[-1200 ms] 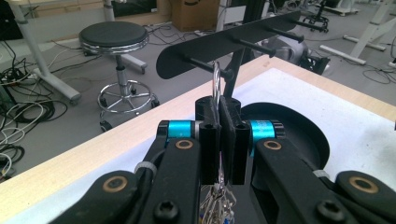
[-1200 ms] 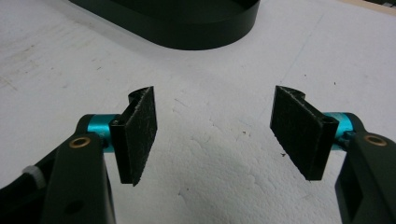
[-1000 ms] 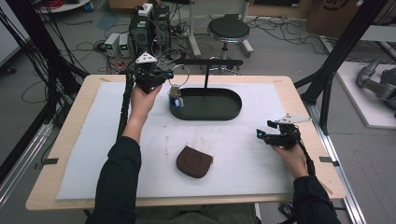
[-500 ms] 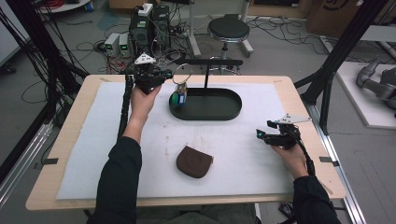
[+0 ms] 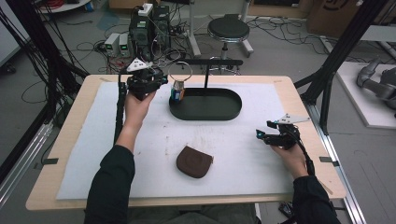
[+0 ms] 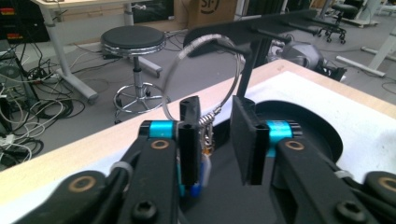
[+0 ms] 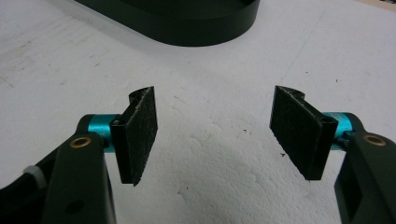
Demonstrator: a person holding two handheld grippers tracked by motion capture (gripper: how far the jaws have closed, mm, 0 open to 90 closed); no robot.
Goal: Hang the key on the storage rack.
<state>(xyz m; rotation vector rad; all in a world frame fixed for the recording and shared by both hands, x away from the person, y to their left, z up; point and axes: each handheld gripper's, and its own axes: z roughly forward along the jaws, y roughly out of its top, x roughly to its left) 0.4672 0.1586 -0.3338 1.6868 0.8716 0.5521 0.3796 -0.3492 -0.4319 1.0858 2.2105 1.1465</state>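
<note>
The left gripper (image 5: 161,80) sits at the far-left end of the black oval tray (image 5: 233,112), held up by the person's left hand (image 5: 135,105). Its jaws have just been opening; in the left gripper view they stand apart with a clear gap between the pads, and nothing is pinched. The wire key ring (image 6: 205,70) hangs from a peg on the black stand (image 5: 205,65) that rises from the tray's far edge, w/ a small bunch of tags (image 5: 177,92) dangling below the ring over the tray's left end. In the left gripper view the bunch (image 6: 205,140) hangs just in front of the gap, close beside the left-hand pad (whether it touches that pad can't be told from this angle).

The right gripper (image 5: 262,136) rests low over the white mat (image 5: 93,149) near the table's right edge, well apart from tray and ring. Its jaws are spread wide in the right gripper view, bare mat between the pads, nothing held.

A brown pouch (image 5: 194,161) lies flat on the mat btw the two forearms, nearer the person than the tray, touched by neither gripper.
</note>
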